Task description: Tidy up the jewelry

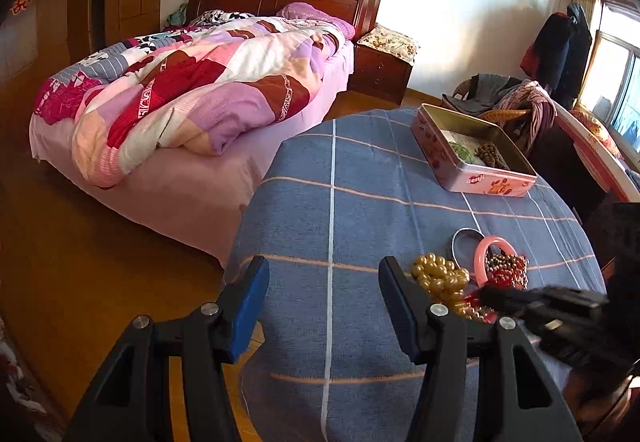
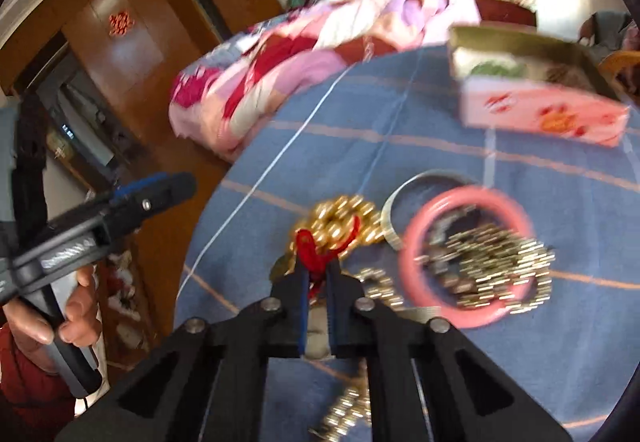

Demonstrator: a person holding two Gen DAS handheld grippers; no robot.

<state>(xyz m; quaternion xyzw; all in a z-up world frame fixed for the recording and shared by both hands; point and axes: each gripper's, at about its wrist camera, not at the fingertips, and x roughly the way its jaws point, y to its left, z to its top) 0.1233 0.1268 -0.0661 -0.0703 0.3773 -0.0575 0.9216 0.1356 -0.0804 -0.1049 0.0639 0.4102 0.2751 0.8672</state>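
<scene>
A heap of jewelry lies on the blue checked tablecloth (image 1: 332,202): a golden bead string (image 1: 440,276) (image 2: 344,220), a silver bangle (image 1: 464,238) (image 2: 404,198), and a pink bangle (image 1: 486,254) (image 2: 468,262) ringing small mixed beads (image 2: 492,270). My right gripper (image 2: 316,266) is shut on a red knotted cord (image 2: 310,248) at the edge of the golden beads. My left gripper (image 1: 324,282) stands open over bare cloth, left of the heap, with nothing between its fingers. An open pink tin box (image 1: 472,154) (image 2: 540,114) farther back holds green and brown beads.
The round table's edge drops off to the left onto a wooden floor (image 1: 100,262). A bed with a patchwork quilt (image 1: 192,90) lies beyond, with a nightstand (image 1: 380,70) beside it. A chair draped with clothes (image 1: 512,102) stands behind the box.
</scene>
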